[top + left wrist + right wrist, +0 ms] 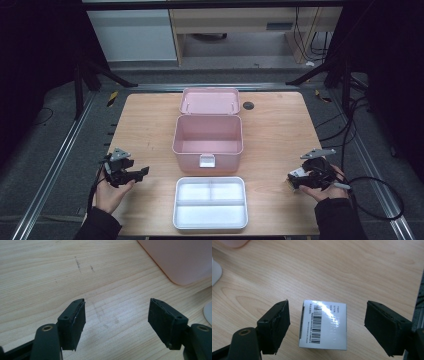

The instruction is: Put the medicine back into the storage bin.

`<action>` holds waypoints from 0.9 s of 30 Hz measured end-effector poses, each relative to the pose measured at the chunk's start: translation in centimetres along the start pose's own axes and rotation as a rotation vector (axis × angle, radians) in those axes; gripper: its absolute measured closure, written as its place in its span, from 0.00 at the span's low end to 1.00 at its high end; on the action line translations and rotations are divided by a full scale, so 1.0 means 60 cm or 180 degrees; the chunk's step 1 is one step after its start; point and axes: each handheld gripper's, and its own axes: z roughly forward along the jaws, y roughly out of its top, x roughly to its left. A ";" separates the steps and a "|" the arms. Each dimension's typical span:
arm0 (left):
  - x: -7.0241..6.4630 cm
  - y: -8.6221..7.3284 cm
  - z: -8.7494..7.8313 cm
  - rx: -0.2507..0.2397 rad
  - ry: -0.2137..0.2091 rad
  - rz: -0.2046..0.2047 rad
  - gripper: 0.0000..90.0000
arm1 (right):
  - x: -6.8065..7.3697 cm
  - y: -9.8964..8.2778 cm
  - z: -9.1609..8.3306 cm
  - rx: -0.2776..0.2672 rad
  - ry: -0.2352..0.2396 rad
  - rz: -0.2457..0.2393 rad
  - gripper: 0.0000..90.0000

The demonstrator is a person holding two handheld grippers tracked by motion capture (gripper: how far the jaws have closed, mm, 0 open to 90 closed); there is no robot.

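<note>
black right gripper [325, 327] astride small box [323, 325]

A small white box [323, 325] with a barcode is laid flat near the right edge of the wooden table [352, 270]. A pink bin [207, 135] is set open at the middle, a white tray [210, 202] by the front edge.

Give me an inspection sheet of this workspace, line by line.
Surface: wooden table, faint scuff marks, dark round grommet at the far edge.
Job's things: pink box, lid open, inside bare; white divided tray, bare; small white barcoded box lying flat.
Clutter: nothing seen.
Grippers: left gripper open over bare wood; right gripper open, jaws either side of the small box, not touching it.
Cables: black cable trailing off the table's right side.
Surroundings: dark floor, metal rails, cabinets beyond.
</note>
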 end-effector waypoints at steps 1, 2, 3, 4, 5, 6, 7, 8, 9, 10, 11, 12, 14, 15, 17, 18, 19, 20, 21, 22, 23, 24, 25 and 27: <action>0.000 -0.001 0.001 -0.0013 0.0007 -0.0021 0.33 | 0.000 -0.001 0.003 0.0031 0.0013 0.0016 0.23; 0.001 -0.001 0.002 -0.0001 0.0023 -0.0003 0.33 | 0.001 -0.002 0.007 0.0076 0.0039 0.0026 0.23; 0.002 -0.001 0.003 0.0016 0.0011 -0.0011 0.33 | 0.001 -0.003 0.010 0.0106 0.0037 0.0015 0.24; 0.002 -0.002 0.003 0.0020 0.0018 -0.0012 0.34 | 0.001 -0.004 0.012 0.0125 0.0036 0.0007 0.24; 0.002 -0.002 0.004 0.0022 0.0032 0.0007 0.34 | 0.001 -0.005 0.015 0.0150 0.0029 0.0016 0.25; 0.001 -0.002 0.004 0.0030 0.0027 0.0006 0.34 | 0.000 -0.006 0.017 0.0170 0.0032 0.0026 0.26; 0.000 -0.002 0.004 0.0034 0.0030 0.0015 0.34 | -0.001 -0.006 0.018 0.0200 0.0049 0.0040 0.26; 0.000 -0.002 0.004 0.0045 0.0021 0.0013 0.34 | -0.002 -0.007 0.019 0.0221 0.0067 0.0049 0.27; -0.001 -0.001 0.004 0.0044 0.0015 0.0017 0.34 | -0.003 -0.007 0.019 0.0221 0.0082 0.0050 0.29; -0.002 -0.001 0.004 0.0038 0.0012 0.0025 0.34 | -0.004 -0.007 0.020 0.0230 0.0075 0.0054 0.30; -0.002 0.000 0.004 0.0057 0.0013 0.0034 0.34 | -0.004 -0.007 0.021 0.0256 0.0083 0.0052 0.30; -0.004 0.000 0.005 0.0054 0.0012 0.0035 0.34 | -0.004 -0.008 0.022 0.0288 0.0088 0.0059 0.30; -0.004 -0.001 0.007 0.0085 0.0001 0.0060 0.34 | -0.004 -0.009 0.025 0.0318 0.0097 0.0054 0.32; -0.005 -0.001 0.008 0.0085 0.0001 0.0050 0.34 | -0.004 -0.009 0.027 0.0324 0.0113 0.0058 0.32; -0.005 -0.001 0.010 0.0098 -0.0008 0.0054 0.35 | -0.005 -0.010 0.031 0.0347 0.0122 0.0067 0.35; -0.004 -0.001 0.010 0.0106 -0.0003 0.0061 0.35 | -0.006 -0.010 0.032 0.0363 0.0137 0.0074 0.35; -0.004 -0.001 0.011 0.0105 0.0002 0.0048 0.35 | -0.006 -0.010 0.035 0.0389 0.0140 0.0086 0.36; -0.003 -0.001 0.010 0.0114 0.0006 0.0047 0.35 | -0.006 -0.011 0.037 0.0413 0.0131 0.0081 0.37; -0.003 -0.001 0.010 0.0114 0.0012 0.0048 0.35 | -0.005 -0.011 0.040 0.0447 0.0118 0.0069 0.39; -0.003 -0.001 0.011 0.0119 0.0012 0.0050 0.35 | -0.005 -0.012 0.041 0.0474 0.0127 0.0070 0.40; -0.004 -0.002 0.011 0.0112 0.0006 0.0051 0.35 | -0.005 -0.012 0.042 0.0491 0.0144 0.0074 0.42; -0.004 -0.002 0.010 0.0109 0.0005 0.0056 0.36 | -0.004 -0.012 0.043 0.0502 0.0144 0.0077 0.44; -0.004 -0.001 0.010 0.0110 0.0004 0.0060 0.36 | -0.004 -0.011 0.043 0.0517 0.0171 0.0082 0.46; -0.005 -0.001 0.010 0.0110 0.0002 0.0068 0.36 | -0.003 -0.010 0.044 0.0523 0.0164 0.0082 0.48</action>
